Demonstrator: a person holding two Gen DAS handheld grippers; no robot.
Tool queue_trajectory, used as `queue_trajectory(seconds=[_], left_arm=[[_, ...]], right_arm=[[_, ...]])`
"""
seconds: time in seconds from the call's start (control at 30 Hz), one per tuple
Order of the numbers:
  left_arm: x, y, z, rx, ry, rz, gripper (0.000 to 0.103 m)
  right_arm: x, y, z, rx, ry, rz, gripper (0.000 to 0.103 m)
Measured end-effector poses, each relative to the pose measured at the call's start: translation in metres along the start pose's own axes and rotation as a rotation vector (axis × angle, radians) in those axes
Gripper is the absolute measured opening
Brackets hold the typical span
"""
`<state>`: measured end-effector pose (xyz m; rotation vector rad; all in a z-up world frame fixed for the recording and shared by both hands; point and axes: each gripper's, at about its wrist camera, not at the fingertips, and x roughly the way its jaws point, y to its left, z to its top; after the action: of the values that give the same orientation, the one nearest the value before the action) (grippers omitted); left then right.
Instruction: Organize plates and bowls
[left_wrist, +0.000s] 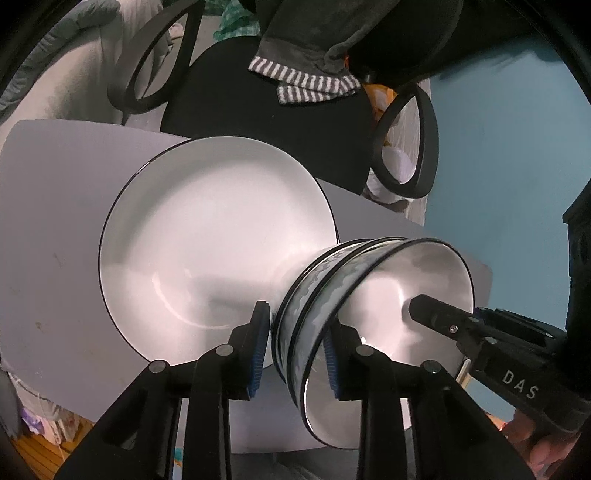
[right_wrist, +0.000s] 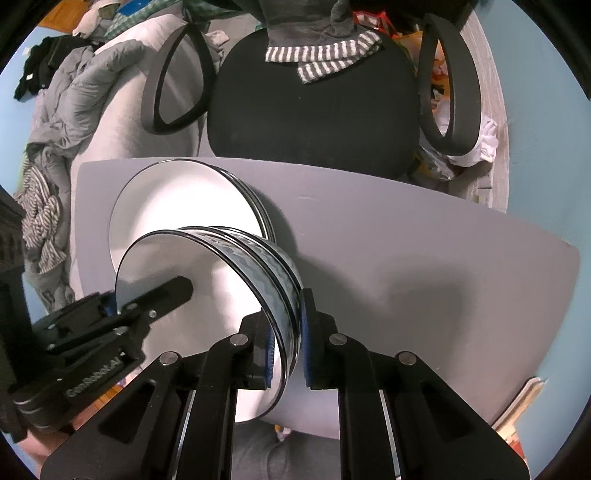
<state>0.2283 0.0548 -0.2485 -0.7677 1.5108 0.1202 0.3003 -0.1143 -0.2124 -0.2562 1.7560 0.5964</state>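
A stack of white, black-rimmed bowls with a blue-grey wave band (left_wrist: 325, 291) (right_wrist: 255, 266) stands by a stack of white, black-rimmed plates (left_wrist: 207, 236) (right_wrist: 184, 199) on the grey table. My left gripper (left_wrist: 295, 350) is shut on the near wall of the bowls, one finger inside and one outside; it also shows in the right wrist view (right_wrist: 177, 291). My right gripper (right_wrist: 288, 343) is shut on the opposite wall of the bowls; its inner finger shows in the left wrist view (left_wrist: 424, 306).
The grey table (right_wrist: 406, 258) extends to the right of the bowls. A black office chair (right_wrist: 314, 99) with a striped cloth (right_wrist: 325, 55) stands behind the table. A bed with grey bedding (right_wrist: 74, 92) lies at the left.
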Motion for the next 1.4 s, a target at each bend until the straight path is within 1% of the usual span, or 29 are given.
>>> queue_trajectory(seconds=[0.1, 0.17, 0.27, 0.37, 0.4, 0.43, 0.47, 0.6, 0.73, 0.8, 0.9, 1.0, 1.17, 1.4], left_arm=[[0.002, 0.002, 0.001, -0.007, 0.008, -0.009, 0.040], [0.004, 0.003, 0.001, -0.015, 0.014, -0.012, 0.054], [0.007, 0.007, 0.001, -0.032, 0.008, -0.026, 0.063], [0.011, 0.011, 0.003, -0.052, 0.022, -0.066, 0.066], [0.012, 0.013, 0.003, -0.054, 0.029, -0.078, 0.066], [0.013, 0.014, 0.004, -0.057, 0.033, -0.096, 0.061], [0.013, 0.015, 0.004, -0.062, 0.038, -0.136, 0.054], [0.014, 0.018, 0.003, -0.063, 0.047, -0.151, 0.050], [0.015, 0.031, 0.001, -0.108, 0.046, -0.195, 0.041], [0.015, 0.032, 0.000, -0.104, 0.034, -0.190, 0.038], [0.013, 0.031, -0.001, -0.089, 0.014, -0.159, 0.036], [0.012, 0.033, -0.001, -0.104, 0.005, -0.144, 0.032], [0.010, 0.034, -0.001, -0.104, -0.007, -0.125, 0.031], [0.009, 0.037, -0.003, -0.125, -0.020, -0.130, 0.032]], right_arm=[[-0.001, 0.001, 0.000, -0.003, -0.004, -0.005, 0.011], [-0.001, 0.002, 0.000, -0.002, -0.004, -0.002, 0.011], [0.000, 0.003, 0.000, -0.004, -0.005, -0.001, 0.011], [-0.001, 0.004, 0.000, -0.005, -0.006, -0.003, 0.011], [-0.001, 0.004, 0.000, -0.007, -0.006, -0.002, 0.011], [-0.001, 0.004, 0.000, -0.007, -0.005, -0.001, 0.011], [-0.001, 0.005, 0.001, -0.007, -0.004, 0.000, 0.011], [-0.001, 0.003, 0.002, -0.010, 0.001, 0.011, 0.012], [-0.001, -0.001, 0.005, -0.010, 0.007, 0.024, 0.013], [0.000, 0.000, 0.006, -0.014, 0.012, 0.031, 0.015], [0.000, 0.003, 0.007, -0.031, 0.023, 0.050, 0.019], [-0.001, 0.006, 0.008, -0.051, 0.033, 0.065, 0.021], [-0.002, 0.010, 0.011, -0.072, 0.047, 0.082, 0.022], [0.003, 0.010, 0.014, -0.079, 0.059, 0.080, 0.026]])
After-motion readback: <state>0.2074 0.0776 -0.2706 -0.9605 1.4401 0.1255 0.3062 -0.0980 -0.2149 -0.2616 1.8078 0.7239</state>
